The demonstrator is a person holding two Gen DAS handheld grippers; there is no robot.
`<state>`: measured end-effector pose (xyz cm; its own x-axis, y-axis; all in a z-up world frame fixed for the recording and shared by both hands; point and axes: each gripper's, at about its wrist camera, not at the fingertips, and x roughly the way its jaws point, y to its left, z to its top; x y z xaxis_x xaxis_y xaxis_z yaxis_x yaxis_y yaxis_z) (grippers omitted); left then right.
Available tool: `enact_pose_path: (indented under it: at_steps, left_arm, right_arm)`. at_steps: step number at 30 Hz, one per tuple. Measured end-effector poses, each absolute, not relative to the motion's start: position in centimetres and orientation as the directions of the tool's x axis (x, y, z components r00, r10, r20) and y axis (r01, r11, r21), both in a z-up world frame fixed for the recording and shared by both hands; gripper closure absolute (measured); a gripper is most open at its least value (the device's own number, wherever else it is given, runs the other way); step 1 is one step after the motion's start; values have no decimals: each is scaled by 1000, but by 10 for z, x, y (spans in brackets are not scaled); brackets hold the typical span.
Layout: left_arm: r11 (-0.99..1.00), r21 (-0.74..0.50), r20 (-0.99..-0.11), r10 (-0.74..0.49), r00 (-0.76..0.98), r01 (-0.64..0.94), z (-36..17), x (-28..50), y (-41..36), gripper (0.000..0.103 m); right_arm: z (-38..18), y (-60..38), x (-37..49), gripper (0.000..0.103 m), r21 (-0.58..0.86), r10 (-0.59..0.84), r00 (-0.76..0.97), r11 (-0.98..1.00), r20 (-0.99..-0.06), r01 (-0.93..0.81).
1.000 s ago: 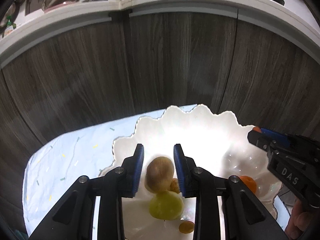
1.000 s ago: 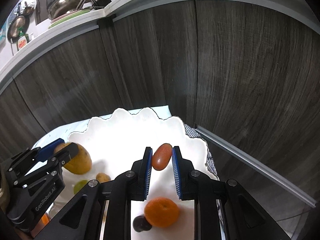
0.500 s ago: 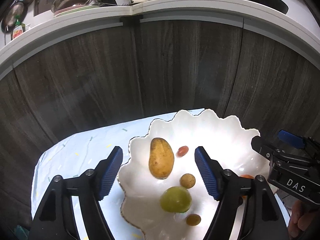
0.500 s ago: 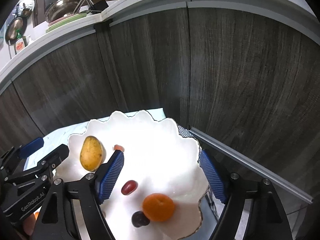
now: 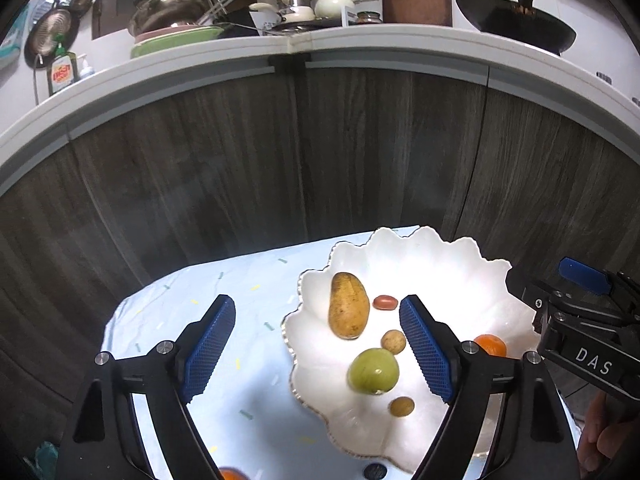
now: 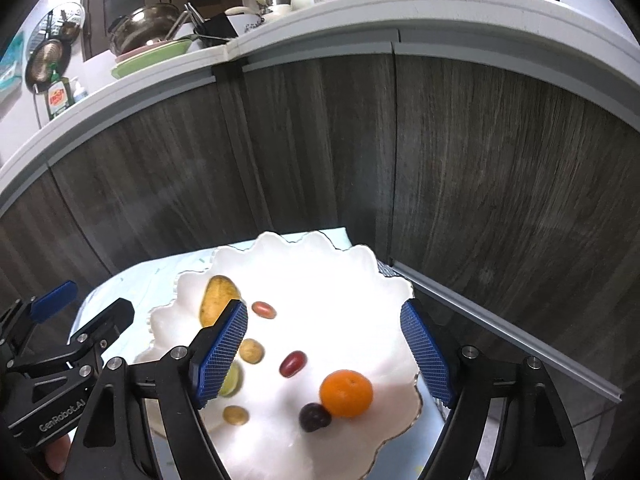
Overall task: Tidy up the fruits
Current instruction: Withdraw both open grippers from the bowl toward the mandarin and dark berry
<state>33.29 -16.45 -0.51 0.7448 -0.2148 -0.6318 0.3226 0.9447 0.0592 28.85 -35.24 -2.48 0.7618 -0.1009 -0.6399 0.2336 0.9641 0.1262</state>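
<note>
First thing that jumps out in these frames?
The bright white scalloped plate on the pale blue cloth, dotted with fruit: a mango at its left, an orange front right. Both grippers, left and right, hang open and empty over it.

mango (image 5: 347,311) and red fruit (image 6: 293,363) released onto plate (image 6: 360,276), both grippers now wide and higher

Dark wood-grain cabinet doors (image 5: 248,184) fill the background, capped by a pale kitchen counter (image 5: 360,46). It is crowded — a steel pot (image 5: 170,4) over a green plate (image 5: 176,38), a white teapot (image 5: 332,2), a black wok (image 5: 516,30), a green bottle (image 5: 62,72). A pan (image 5: 50,36) hangs on the white wall. Below, a light blue cloth (image 5: 224,280) covers the worktop — brightly lit.
</note>
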Motion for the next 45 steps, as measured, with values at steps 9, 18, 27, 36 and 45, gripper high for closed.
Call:
enact_pose_path:
  at_steps: [9, 18, 27, 36, 45]
  left_arm:
    - [954, 65, -610, -193, 769, 292, 14, 311, -143, 18]
    - [963, 67, -601, -170, 781, 261, 19, 288, -122, 18]
    - [972, 78, -591, -135, 796, 222, 19, 261, -95, 18]
    - [975, 95, -604, -102, 790, 199, 1, 242, -74, 18]
    - [975, 101, -619, -94, 779, 198, -19, 230, -58, 18]
  right_arm:
    - [-6, -331, 269, 24, 132, -83, 783, 969, -616, 207]
    - [0, -311, 253, 24, 139, -58, 788, 974, -613, 180]
    - [-2, -285, 230, 24, 139, -42, 795, 978, -606, 157]
    - [-16, -263, 214, 24, 131, -27, 786, 982, -618, 137]
    - [-27, -244, 202, 24, 114, -21, 791, 987, -611, 114]
